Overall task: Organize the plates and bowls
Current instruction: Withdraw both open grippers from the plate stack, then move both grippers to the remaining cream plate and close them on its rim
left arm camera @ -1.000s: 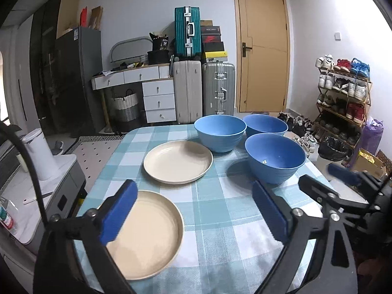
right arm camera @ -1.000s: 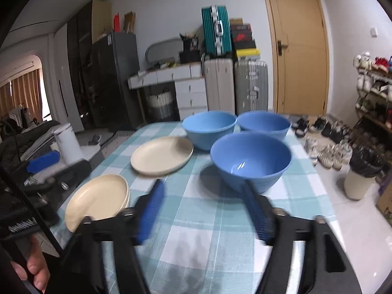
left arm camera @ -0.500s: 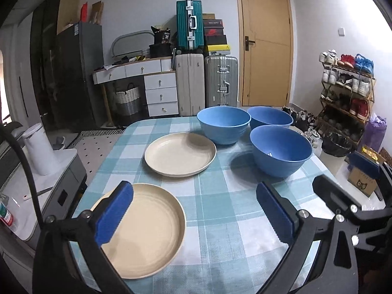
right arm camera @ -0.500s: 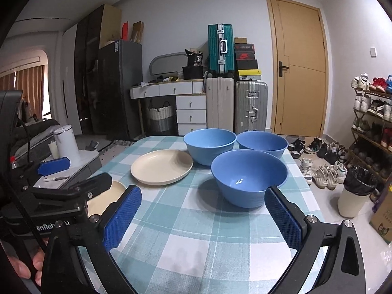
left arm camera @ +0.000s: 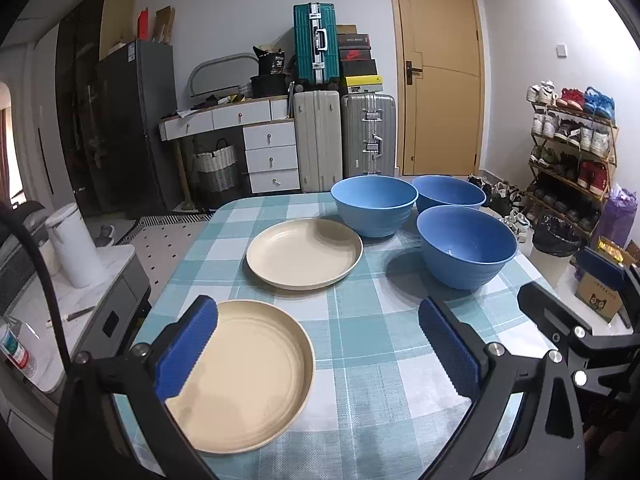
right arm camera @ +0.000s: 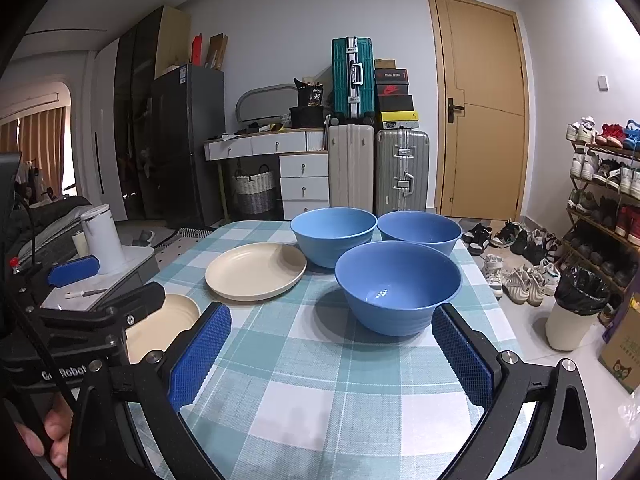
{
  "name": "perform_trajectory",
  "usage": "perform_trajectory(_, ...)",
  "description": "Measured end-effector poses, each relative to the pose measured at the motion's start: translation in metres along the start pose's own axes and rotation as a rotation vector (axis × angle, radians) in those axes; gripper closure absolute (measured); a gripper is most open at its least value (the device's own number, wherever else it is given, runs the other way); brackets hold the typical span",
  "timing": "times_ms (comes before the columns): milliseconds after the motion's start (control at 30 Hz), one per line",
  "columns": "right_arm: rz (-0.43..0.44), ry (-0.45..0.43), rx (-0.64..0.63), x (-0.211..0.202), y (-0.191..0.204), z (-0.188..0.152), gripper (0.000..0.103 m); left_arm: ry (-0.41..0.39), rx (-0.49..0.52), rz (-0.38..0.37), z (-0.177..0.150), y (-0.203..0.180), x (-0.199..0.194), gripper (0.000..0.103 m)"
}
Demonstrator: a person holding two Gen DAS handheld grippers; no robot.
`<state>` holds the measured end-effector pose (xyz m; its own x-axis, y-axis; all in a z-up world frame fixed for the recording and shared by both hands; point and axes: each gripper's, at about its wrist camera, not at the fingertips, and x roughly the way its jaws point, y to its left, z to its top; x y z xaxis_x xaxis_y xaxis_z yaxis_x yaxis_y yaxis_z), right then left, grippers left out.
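Two cream plates and three blue bowls sit on a teal checked tablecloth. The near plate [left arm camera: 248, 376] lies just under my left gripper [left arm camera: 320, 346], which is open and holds nothing. The far plate [left arm camera: 304, 253] rests mid-table. One bowl [right arm camera: 396, 286] stands right ahead of my right gripper [right arm camera: 332, 356], whose jaws are wide open with nothing between them. Two more bowls [right arm camera: 334, 234] [right arm camera: 418, 232] stand side by side at the table's far end. The right gripper's frame shows at the right edge of the left wrist view.
The table [right arm camera: 304, 408] ends at its right edge above a tiled floor with shoes and a white bin [right arm camera: 570, 320]. A low cabinet with a white kettle [left arm camera: 74, 246] stands to the left. Suitcases, drawers and a door fill the back wall.
The right gripper's jaws have spread from fairly close to wide open. Both views tilted up slightly, showing more of the room.
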<state>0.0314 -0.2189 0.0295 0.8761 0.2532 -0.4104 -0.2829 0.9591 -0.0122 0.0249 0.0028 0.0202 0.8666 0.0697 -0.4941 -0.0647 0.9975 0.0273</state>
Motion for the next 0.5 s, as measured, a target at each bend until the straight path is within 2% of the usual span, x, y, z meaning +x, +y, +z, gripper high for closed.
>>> perform_trajectory(500,-0.011,-0.005,-0.023,0.004,0.011,-0.001,0.001,0.006,-0.057,0.012,0.004,0.02,0.0,0.001)
